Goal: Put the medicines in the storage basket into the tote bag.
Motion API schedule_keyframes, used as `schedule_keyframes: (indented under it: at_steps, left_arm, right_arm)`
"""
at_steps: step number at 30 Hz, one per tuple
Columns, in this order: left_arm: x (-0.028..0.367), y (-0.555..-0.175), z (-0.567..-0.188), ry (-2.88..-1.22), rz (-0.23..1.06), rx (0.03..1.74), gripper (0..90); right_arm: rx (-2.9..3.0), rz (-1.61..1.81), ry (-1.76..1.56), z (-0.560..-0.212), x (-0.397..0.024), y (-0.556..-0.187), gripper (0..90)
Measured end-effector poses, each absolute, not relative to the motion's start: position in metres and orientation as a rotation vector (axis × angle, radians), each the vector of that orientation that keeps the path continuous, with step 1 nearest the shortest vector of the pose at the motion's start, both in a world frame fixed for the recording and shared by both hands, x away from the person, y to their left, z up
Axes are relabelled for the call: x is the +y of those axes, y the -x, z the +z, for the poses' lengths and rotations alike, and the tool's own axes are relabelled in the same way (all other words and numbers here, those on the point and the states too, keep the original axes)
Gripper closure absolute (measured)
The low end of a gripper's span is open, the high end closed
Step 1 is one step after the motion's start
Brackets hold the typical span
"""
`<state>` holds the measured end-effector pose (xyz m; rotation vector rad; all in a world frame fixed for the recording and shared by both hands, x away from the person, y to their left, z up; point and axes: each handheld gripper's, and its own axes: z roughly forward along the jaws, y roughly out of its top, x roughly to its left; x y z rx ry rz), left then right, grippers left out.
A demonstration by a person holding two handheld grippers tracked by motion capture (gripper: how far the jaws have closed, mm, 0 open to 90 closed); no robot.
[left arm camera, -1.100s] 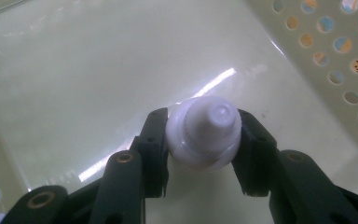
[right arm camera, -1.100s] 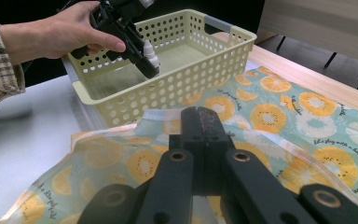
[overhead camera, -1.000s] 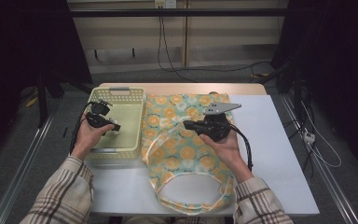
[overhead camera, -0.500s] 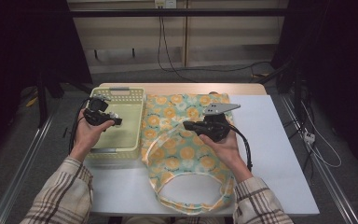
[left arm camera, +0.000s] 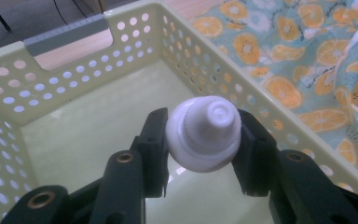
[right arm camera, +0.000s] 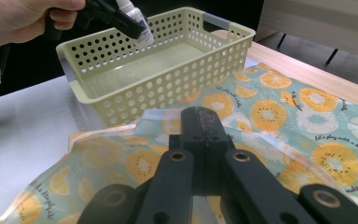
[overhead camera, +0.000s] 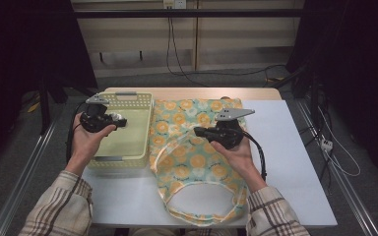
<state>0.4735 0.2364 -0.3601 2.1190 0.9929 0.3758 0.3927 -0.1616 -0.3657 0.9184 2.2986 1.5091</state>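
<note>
My left gripper (overhead camera: 118, 121) is shut on a small white bottle (overhead camera: 120, 119) and holds it over the pale green perforated basket (overhead camera: 128, 160). In the left gripper view the bottle's ribbed cap (left arm camera: 203, 135) sits squeezed between the two black jaws, above the basket's floor (left arm camera: 98, 126). A fabric bag with an orange-slice print (overhead camera: 192, 162) lies flat to the right of the basket. My right gripper (overhead camera: 198, 132) rests on it, jaws together on a raised fold of the bag's rim (right arm camera: 135, 128). The right gripper view also has the left gripper (right arm camera: 121, 21) with the bottle (right arm camera: 137, 23).
The white table (overhead camera: 295, 162) has bare room to the right of the bag and in front of the basket. A wooden strip (overhead camera: 192, 93) runs along the far edge. Cables (overhead camera: 177, 54) hang behind the table.
My left gripper has drifted slightly toward the basket's far end with the bottle still in it. The right gripper and the bag have stayed put.
</note>
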Motion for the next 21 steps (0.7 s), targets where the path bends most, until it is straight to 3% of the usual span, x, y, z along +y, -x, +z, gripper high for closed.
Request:
schedule_keyframes:
  at_steps: [21]
  left_arm:
    - [0.232,-0.42,-0.346,-2.013,0.365,0.86,59.9]
  right_arm:
    - [2.304,1.506,-0.92,-0.367,-0.16,-0.393,90.0]
